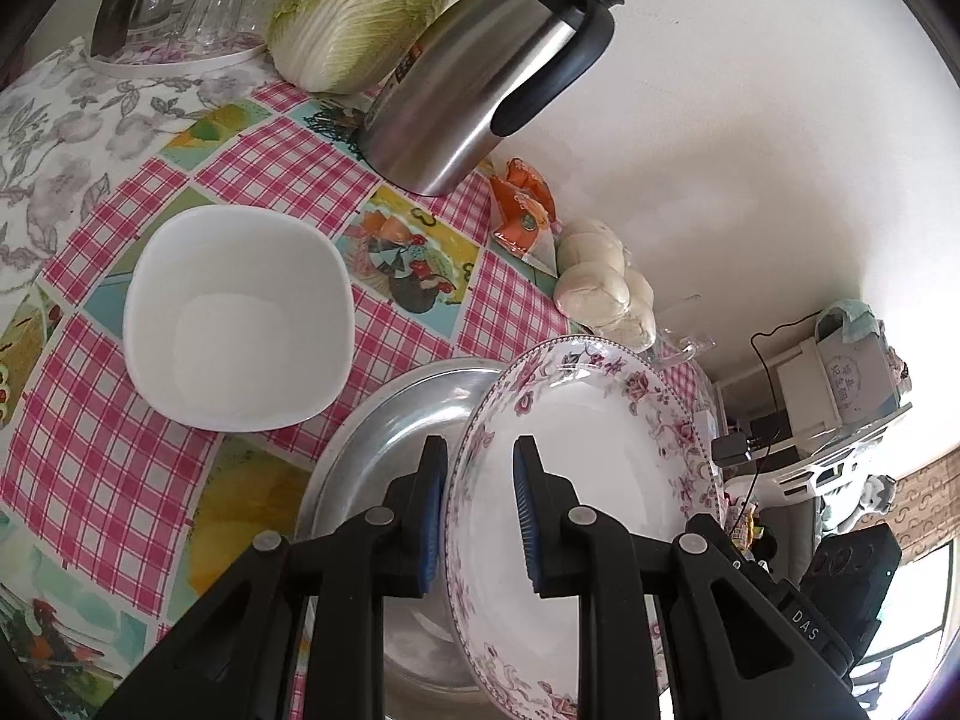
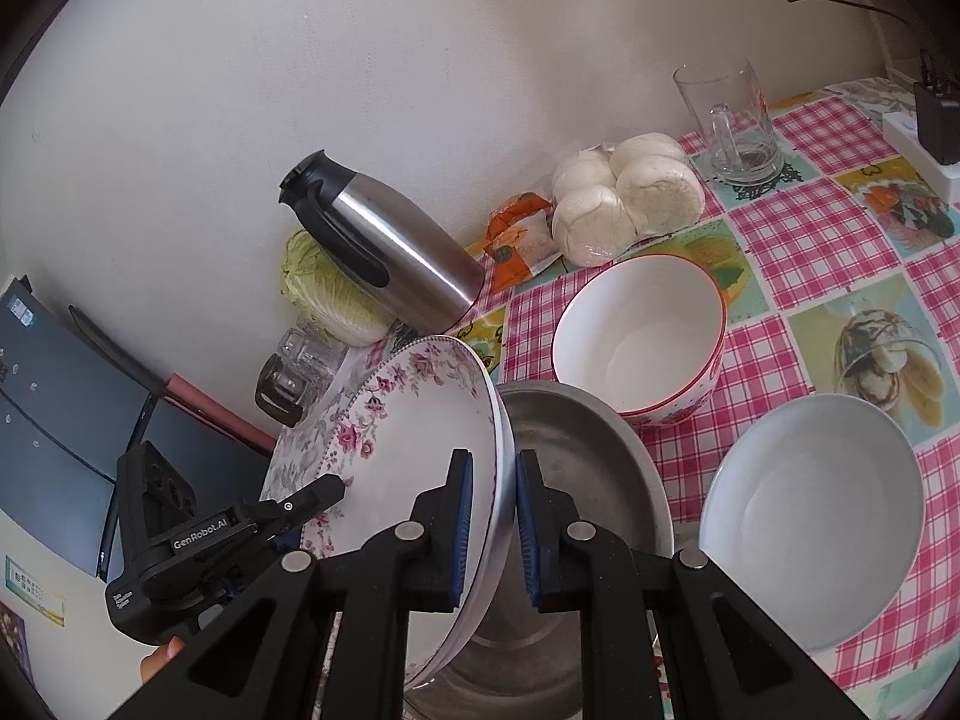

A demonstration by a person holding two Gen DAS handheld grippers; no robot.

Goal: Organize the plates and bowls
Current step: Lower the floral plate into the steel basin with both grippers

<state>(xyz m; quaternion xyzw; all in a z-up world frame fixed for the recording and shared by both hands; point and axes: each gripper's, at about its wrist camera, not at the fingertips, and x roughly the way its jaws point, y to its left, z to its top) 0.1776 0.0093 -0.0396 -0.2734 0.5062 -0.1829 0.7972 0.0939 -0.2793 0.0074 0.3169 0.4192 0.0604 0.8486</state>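
Two grippers are engaged with one floral-rimmed plate (image 1: 576, 498), which is held tilted on edge above a steel basin (image 1: 384, 420) on the checked tablecloth (image 1: 264, 150). The left gripper (image 1: 480, 516) straddles the plate's rim with its jaws spread, a gap showing on the inner side, so no firm clamp is seen. The right gripper (image 2: 493, 531) is closed on the opposite rim, a blue pad (image 2: 461, 531) pressed to each face. The tilt is judged to serve lifting or setting the plate against the basin.

Room for movement is limited. A square white bowl (image 1: 240, 318) sits near the basin on one side; a red-rimmed bowl (image 2: 642, 336) and a plain white bowl (image 2: 816, 522) crowd the other. A steel thermos jug (image 1: 480, 78), a napa cabbage (image 1: 366, 12), steamed buns (image 2: 624, 198) and a glass mug (image 2: 729, 120) line the wall behind. Open cloth is seen mainly past the square bowl.
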